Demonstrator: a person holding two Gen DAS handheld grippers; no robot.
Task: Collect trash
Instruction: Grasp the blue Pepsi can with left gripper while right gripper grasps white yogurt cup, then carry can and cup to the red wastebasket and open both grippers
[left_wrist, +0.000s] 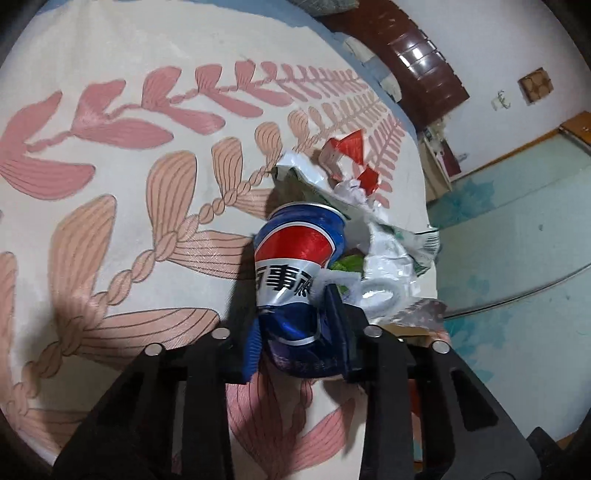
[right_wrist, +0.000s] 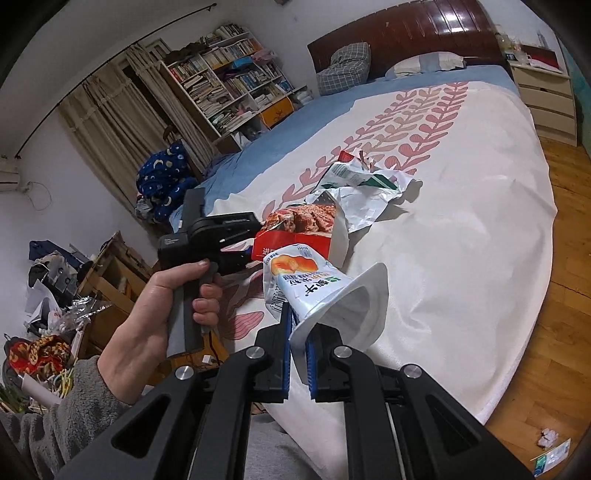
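My left gripper (left_wrist: 295, 325) is shut on a dented blue Pepsi can (left_wrist: 295, 266) and holds it just above the bedspread (left_wrist: 129, 155). Beyond the can lie crumpled white and green wrappers (left_wrist: 391, 251) and a red and white carton piece (left_wrist: 351, 155). My right gripper (right_wrist: 297, 343) is shut on a white and blue snack wrapper (right_wrist: 314, 288) above the bed's near edge. In the right wrist view the left gripper's body (right_wrist: 210, 236) is held by a hand (right_wrist: 162, 306), in front of a red food box (right_wrist: 295, 232) and crumpled wrappers (right_wrist: 358, 184); its fingers are hidden.
The bed has a white cover with pink leaves (right_wrist: 461, 240), pillows (right_wrist: 424, 62) and a dark headboard (right_wrist: 406, 29). A bedside cabinet (right_wrist: 546, 96) stands at the right. Small trash scraps (right_wrist: 550, 446) lie on the wooden floor. Clutter and a bookshelf (right_wrist: 229, 81) are at the left.
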